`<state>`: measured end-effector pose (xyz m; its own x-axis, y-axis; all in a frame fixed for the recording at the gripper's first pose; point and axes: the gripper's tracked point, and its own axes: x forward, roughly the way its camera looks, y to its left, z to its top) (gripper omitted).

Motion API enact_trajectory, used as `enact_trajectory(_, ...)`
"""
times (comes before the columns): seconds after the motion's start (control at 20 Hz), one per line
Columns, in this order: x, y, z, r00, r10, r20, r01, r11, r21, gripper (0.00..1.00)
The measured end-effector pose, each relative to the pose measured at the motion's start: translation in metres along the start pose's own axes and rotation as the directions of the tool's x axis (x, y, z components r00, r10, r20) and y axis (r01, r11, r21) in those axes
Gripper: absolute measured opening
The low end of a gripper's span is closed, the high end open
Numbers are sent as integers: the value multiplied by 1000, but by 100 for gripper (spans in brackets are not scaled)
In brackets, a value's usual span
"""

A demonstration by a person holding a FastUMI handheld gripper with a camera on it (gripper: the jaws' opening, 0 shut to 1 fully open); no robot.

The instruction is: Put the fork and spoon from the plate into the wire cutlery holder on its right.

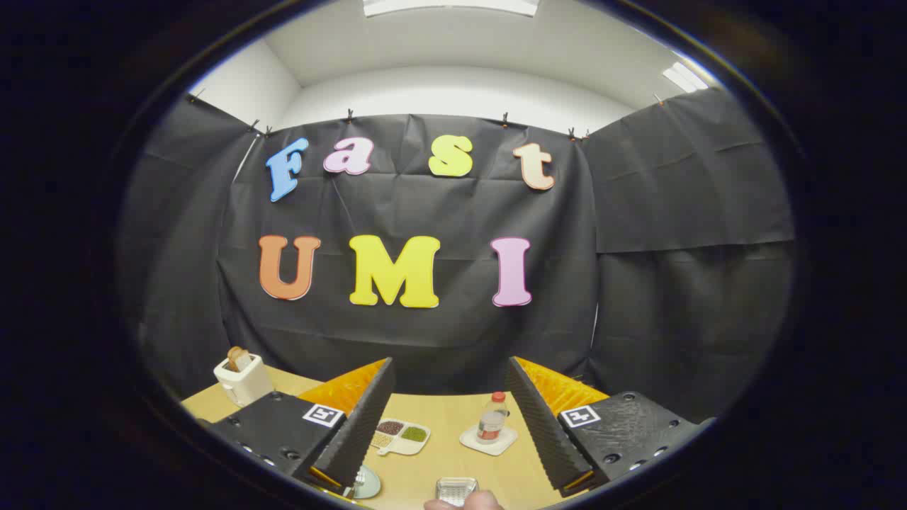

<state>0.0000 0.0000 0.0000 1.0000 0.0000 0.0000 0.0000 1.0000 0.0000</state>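
My gripper (450, 365) is held high above the wooden table (439, 460) and stands open, with nothing between its fingers. Far below, the pale round plate (368, 483) peeks out from under the left finger (358, 425). A bit of metal cutlery (351, 489) shows at the plate's edge; I cannot tell whether it is the fork or the spoon. To the plate's right stands the wire cutlery holder (455, 489), seen from above. A person's hand (464, 503) shows just in front of the holder.
A white toaster (243, 379) with bread in it stands at the table's far left. Between the fingers lie a divided dish of beans (399, 435) and a red-capped bottle (492, 418) on a white coaster (487, 440).
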Motion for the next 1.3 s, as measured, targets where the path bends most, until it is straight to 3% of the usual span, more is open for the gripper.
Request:
enact_trajectory(0.9, -4, 17, -4, 999, 32, -36, -32, 999, -1, 95)
enact_trajectory(1.3, -10, 53, -45, 976, 109, -187, -120, 991, -52, 95)
